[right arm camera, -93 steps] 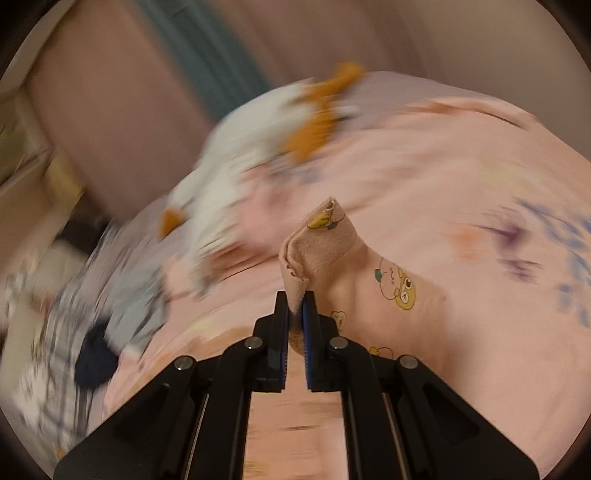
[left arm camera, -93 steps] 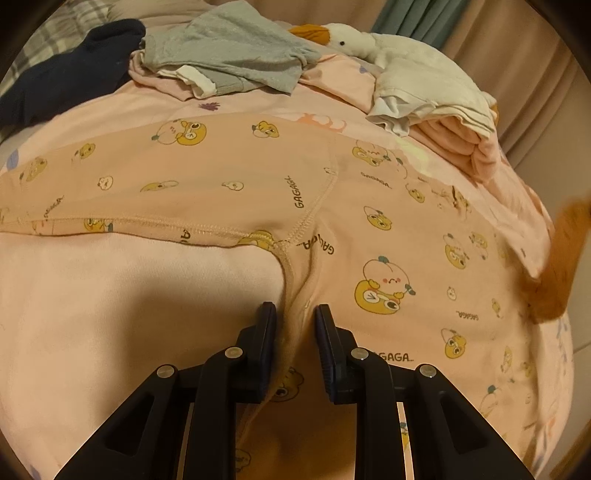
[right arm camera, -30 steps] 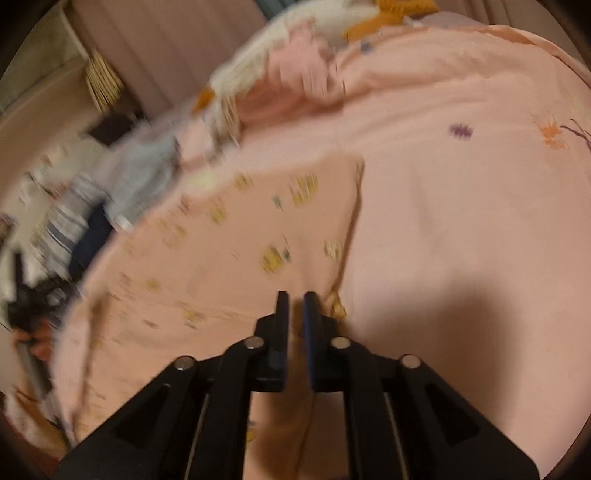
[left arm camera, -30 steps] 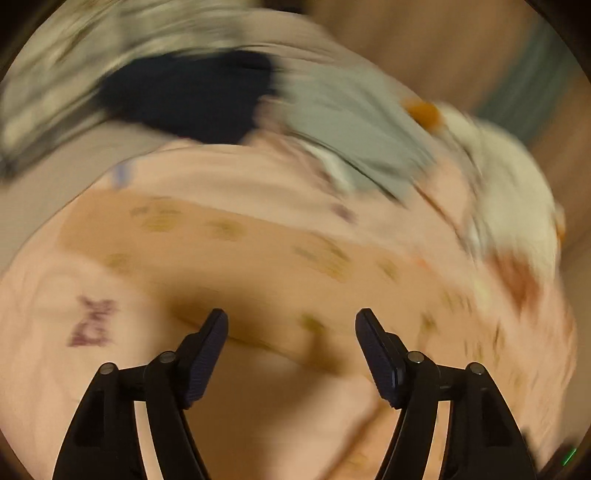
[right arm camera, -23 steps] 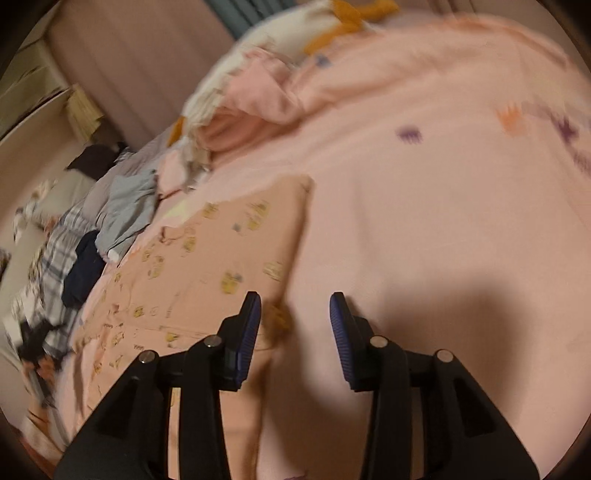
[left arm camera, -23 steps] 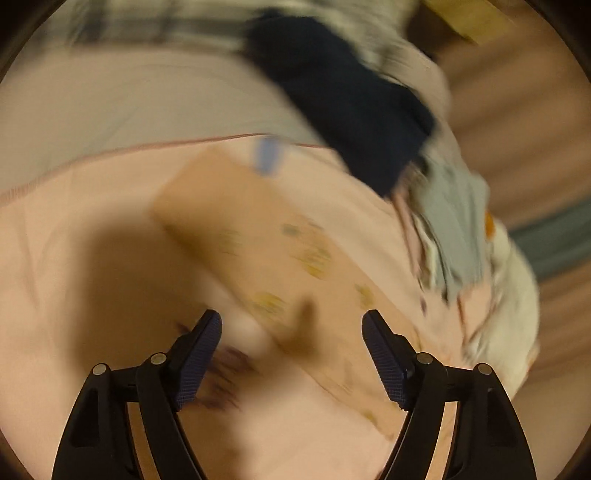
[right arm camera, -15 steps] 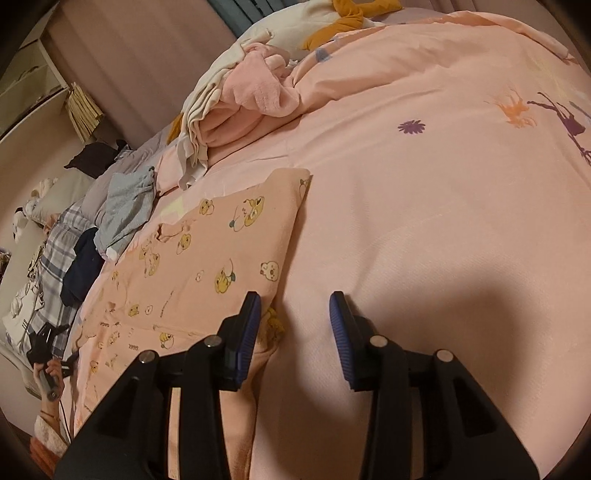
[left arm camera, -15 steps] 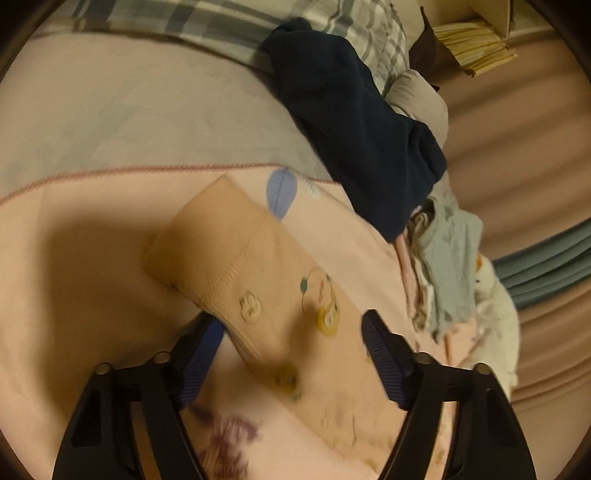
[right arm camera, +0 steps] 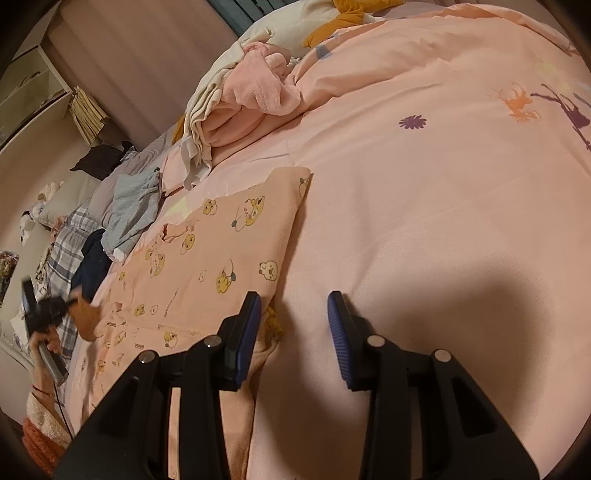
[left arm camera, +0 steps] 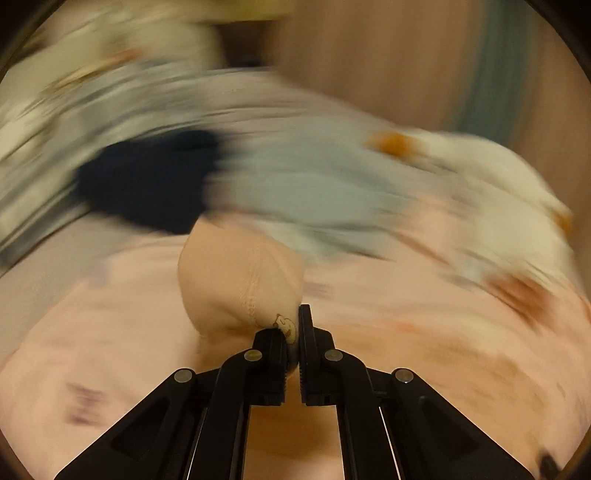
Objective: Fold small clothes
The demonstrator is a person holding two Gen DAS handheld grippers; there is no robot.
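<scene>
The peach garment with yellow cartoon prints [right arm camera: 207, 258] lies flat and folded lengthwise on the pink bedspread [right arm camera: 424, 221]. My left gripper [left arm camera: 293, 332] is shut on the garment's hemmed cuff end [left arm camera: 240, 280] and holds it raised; this view is motion-blurred. In the right wrist view the left gripper [right arm camera: 48, 310] shows at the garment's far left end. My right gripper [right arm camera: 293, 321] is open and empty, low over the bedspread at the garment's near right edge.
A heap of unfolded clothes lies along the bed's far side: a grey piece [right arm camera: 129, 206], a navy piece [right arm camera: 92, 262], a pink fleece and cream bundle [right arm camera: 243, 107], a plaid pillow [right arm camera: 62, 254]. A white plush goose with orange feet [right arm camera: 343, 22] lies behind them.
My left gripper was open over the cuff end half a second ago; it has closed on the cuff and is lifting it while swinging. My right gripper stays open in place.
</scene>
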